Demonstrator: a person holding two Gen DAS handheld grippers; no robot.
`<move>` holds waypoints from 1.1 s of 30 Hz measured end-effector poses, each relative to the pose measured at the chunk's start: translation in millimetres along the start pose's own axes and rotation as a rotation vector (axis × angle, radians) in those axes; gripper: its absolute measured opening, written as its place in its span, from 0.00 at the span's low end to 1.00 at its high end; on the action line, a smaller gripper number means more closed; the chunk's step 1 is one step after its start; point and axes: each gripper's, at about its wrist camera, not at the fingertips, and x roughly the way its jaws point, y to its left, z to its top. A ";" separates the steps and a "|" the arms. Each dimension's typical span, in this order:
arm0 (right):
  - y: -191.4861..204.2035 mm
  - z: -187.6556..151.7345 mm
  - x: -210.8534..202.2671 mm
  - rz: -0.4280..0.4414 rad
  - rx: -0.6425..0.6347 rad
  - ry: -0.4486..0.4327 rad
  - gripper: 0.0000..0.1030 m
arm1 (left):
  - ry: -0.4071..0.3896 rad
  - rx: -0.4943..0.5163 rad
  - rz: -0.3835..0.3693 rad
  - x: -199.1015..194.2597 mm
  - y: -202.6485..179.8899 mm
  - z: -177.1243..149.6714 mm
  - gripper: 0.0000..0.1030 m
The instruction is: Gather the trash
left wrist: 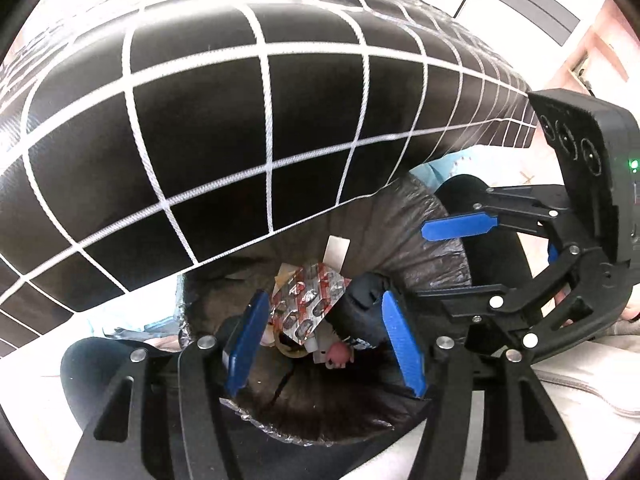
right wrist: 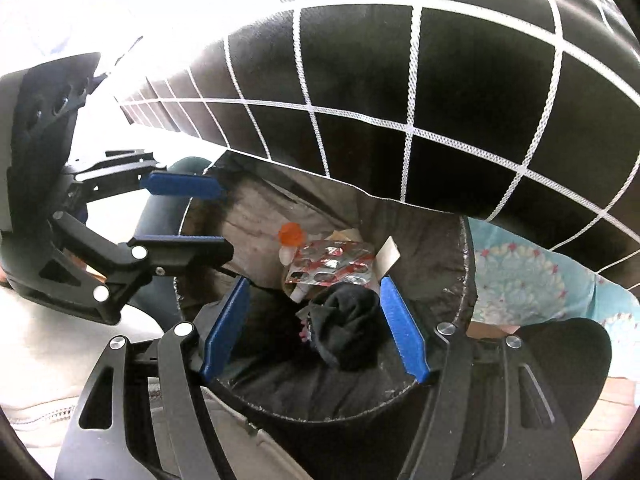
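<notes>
Both grippers hang over a round bin lined with a black bag (left wrist: 420,216) (right wrist: 248,216). Inside lie a red and silver blister pack (left wrist: 308,300) (right wrist: 332,264), a black crumpled cloth (left wrist: 360,292) (right wrist: 348,320), a white card (left wrist: 336,250) (right wrist: 388,256), an orange bottle cap (right wrist: 291,234) and a small pink piece (left wrist: 338,354). My left gripper (left wrist: 324,340) is open and empty above the trash. My right gripper (right wrist: 316,324) is open and empty too. Each gripper shows in the other's view: the right one in the left wrist view (left wrist: 440,256), the left one in the right wrist view (right wrist: 224,216).
A black cushion with a white grid of cords (left wrist: 240,120) (right wrist: 440,100) overhangs the far side of the bin. A light blue patterned cloth (right wrist: 520,276) lies to the right of the bin. White fabric with a zipper (right wrist: 44,412) lies at the lower left.
</notes>
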 end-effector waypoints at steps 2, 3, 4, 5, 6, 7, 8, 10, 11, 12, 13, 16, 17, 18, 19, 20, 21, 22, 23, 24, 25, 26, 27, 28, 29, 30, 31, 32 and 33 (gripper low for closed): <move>4.9 -0.1 -6.2 -0.004 -0.007 -0.003 0.65 | -0.017 0.011 -0.002 -10.4 -2.0 0.5 0.55; 5.6 -0.4 -11.1 -0.004 -0.010 -0.005 0.65 | -0.025 0.015 -0.002 -14.9 -2.8 0.3 0.55; 6.6 -0.4 -13.1 -0.005 -0.011 -0.007 0.65 | -0.033 0.018 -0.004 -19.2 -3.7 1.1 0.55; 7.2 0.2 -15.8 -0.004 -0.013 -0.009 0.65 | -0.045 0.018 -0.008 -25.0 -3.9 2.2 0.55; 9.0 1.2 -21.4 -0.005 -0.016 -0.008 0.65 | -0.056 0.015 -0.014 -29.3 -3.9 3.0 0.55; 10.5 1.9 -25.4 -0.002 -0.021 -0.010 0.66 | -0.063 0.009 -0.017 -31.7 -3.5 3.3 0.55; 13.3 3.6 -30.5 0.003 -0.031 -0.014 0.69 | -0.069 0.000 -0.020 -35.1 -2.5 3.9 0.55; 19.7 5.5 -42.4 0.001 -0.055 -0.021 0.73 | -0.076 -0.007 -0.024 -42.9 -2.2 4.1 0.55; 23.1 6.7 -50.9 0.003 -0.064 -0.031 0.73 | -0.080 -0.003 -0.027 -47.9 -3.7 4.1 0.55; 24.8 7.2 -55.0 0.010 -0.068 -0.038 0.73 | -0.085 0.003 -0.030 -52.7 -5.6 4.6 0.55; 26.2 7.8 -59.6 0.020 -0.070 -0.044 0.75 | -0.087 0.009 -0.031 -56.2 -7.6 4.9 0.55; 32.1 8.3 -73.9 0.013 -0.099 -0.051 0.81 | -0.099 0.043 -0.018 -70.8 -15.6 5.8 0.58; 32.8 8.5 -75.4 0.011 -0.107 -0.049 0.81 | -0.101 0.049 -0.019 -75.0 -17.3 5.5 0.61; 33.2 8.5 -78.9 0.015 -0.108 -0.052 0.81 | -0.107 0.051 -0.025 -80.5 -18.8 5.3 0.64; 32.4 7.8 -82.2 0.026 -0.102 -0.055 0.81 | -0.110 0.052 -0.028 -83.5 -19.5 5.0 0.64; 32.7 7.0 -85.4 0.049 -0.100 -0.047 0.81 | -0.113 0.053 -0.031 -86.4 -20.1 4.8 0.64; 34.0 6.4 -86.9 0.062 -0.102 -0.039 0.82 | -0.116 0.053 -0.032 -91.3 -20.9 4.5 0.65; 35.4 5.3 -90.5 0.077 -0.103 -0.030 0.84 | -0.119 0.051 -0.030 -93.6 -21.1 4.1 0.70; 37.0 4.3 -92.8 0.085 -0.103 -0.021 0.86 | -0.125 0.048 -0.025 -98.7 -21.6 3.6 0.73; 38.9 3.0 -95.4 0.082 -0.103 -0.022 0.86 | -0.133 0.047 -0.023 -102.5 -22.1 3.3 0.79; 40.2 3.0 -98.6 0.078 -0.101 -0.026 0.86 | -0.139 0.047 -0.027 -104.3 -21.0 2.8 0.81; 40.6 2.2 -101.4 0.075 -0.095 -0.030 0.87 | -0.144 0.037 -0.032 -108.0 -20.2 2.5 0.81; 40.6 1.6 -104.5 0.065 -0.092 -0.034 0.87 | -0.147 0.024 -0.032 -110.6 -18.7 1.3 0.81; 40.3 0.8 -107.9 0.052 -0.087 -0.039 0.88 | -0.149 0.017 -0.031 -111.6 -19.6 0.7 0.82; 39.9 0.0 -110.9 0.045 -0.081 -0.045 0.88 | -0.149 0.013 -0.027 -114.0 -20.2 -0.3 0.82; 39.7 -0.5 -115.0 0.041 -0.077 -0.052 0.88 | -0.148 0.014 -0.026 -115.2 -21.5 -0.6 0.83; 39.6 -1.6 -116.5 0.037 -0.076 -0.056 0.89 | -0.148 0.014 -0.024 -116.5 -23.1 -1.1 0.82; 39.8 -2.1 -121.3 0.029 -0.074 -0.064 0.91 | -0.151 0.014 -0.021 -118.5 -24.2 -1.2 0.82; 39.4 -1.9 -124.9 0.022 -0.074 -0.072 0.92 | -0.156 0.016 -0.015 -121.4 -25.3 -1.0 0.82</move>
